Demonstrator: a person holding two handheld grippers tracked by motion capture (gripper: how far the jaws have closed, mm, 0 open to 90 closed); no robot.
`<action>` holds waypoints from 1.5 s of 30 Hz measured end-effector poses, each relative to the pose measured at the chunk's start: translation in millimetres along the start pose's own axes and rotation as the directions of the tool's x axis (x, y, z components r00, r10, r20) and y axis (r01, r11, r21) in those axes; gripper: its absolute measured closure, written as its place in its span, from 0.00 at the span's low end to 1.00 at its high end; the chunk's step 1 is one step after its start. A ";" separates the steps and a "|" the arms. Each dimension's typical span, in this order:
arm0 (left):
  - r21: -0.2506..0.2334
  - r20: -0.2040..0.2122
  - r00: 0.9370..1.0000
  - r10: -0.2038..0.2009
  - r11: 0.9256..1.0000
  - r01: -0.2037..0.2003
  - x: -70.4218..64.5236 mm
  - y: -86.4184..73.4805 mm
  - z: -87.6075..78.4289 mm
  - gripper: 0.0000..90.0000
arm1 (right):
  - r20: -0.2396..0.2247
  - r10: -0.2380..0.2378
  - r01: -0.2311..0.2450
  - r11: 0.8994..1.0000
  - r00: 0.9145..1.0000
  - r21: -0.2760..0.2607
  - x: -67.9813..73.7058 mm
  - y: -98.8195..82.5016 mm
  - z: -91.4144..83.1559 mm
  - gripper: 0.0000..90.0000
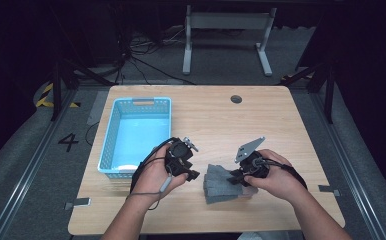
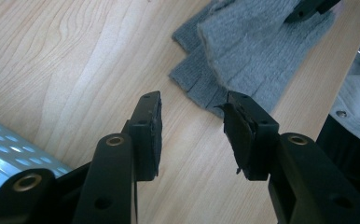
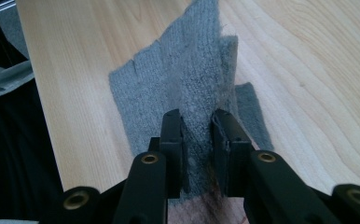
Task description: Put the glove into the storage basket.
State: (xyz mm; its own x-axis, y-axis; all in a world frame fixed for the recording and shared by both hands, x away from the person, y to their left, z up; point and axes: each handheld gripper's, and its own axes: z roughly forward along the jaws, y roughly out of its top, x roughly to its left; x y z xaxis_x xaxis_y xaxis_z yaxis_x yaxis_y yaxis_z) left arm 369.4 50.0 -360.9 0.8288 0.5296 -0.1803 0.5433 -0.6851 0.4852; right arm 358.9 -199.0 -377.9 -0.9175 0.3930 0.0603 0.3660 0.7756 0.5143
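— Where's the grey cloth (image 1: pixel 220 184)?
— Near the desk's (image 1: pixel 216 112) front edge, about the middle. The right gripper (image 1: pixel 237 176) has pinched a fold of it between its jaws, lifting that part.
— And the left gripper (image 1: pixel 194 174)?
— Jaws spread, nothing between them, just beside the cloth's edge.
— The blue basket (image 1: pixel 158 103)?
— Along the desk's left side.

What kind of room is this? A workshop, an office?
Probably a lab or recording setup: one bare wooden table on grey carpet, cables trailing across the floor behind, yellow-black hazard tape and a painted number 4 on the floor.
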 end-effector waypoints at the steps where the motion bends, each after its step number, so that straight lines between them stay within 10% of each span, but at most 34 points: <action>1: 0.000 0.000 1.000 0.000 1.000 0.000 -0.2 0.1 0.1 0.64 | 0.000 -0.001 0.001 1.000 1.000 0.005 0.7 0.4 1.4 0.84; 31: 0.000 0.000 1.000 0.002 1.000 -0.002 -0.6 0.4 -0.1 0.64 | 0.009 -0.084 0.083 0.994 0.996 0.074 5.3 1.9 25.9 0.81; 45: 0.012 0.002 1.000 0.007 1.000 -0.007 -2.4 1.4 3.6 0.64 | 0.087 -0.135 0.126 0.987 0.987 0.099 3.7 0.1 28.7 0.76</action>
State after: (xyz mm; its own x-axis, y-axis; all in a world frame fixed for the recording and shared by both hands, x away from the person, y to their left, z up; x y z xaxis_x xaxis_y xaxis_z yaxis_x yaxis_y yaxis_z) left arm 368.7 46.0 -362.9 0.8331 0.5234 -0.1788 0.5388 -0.6951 0.4760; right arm 359.9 -183.3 -402.2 -0.9413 0.3268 -0.0844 0.2614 0.8641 0.4301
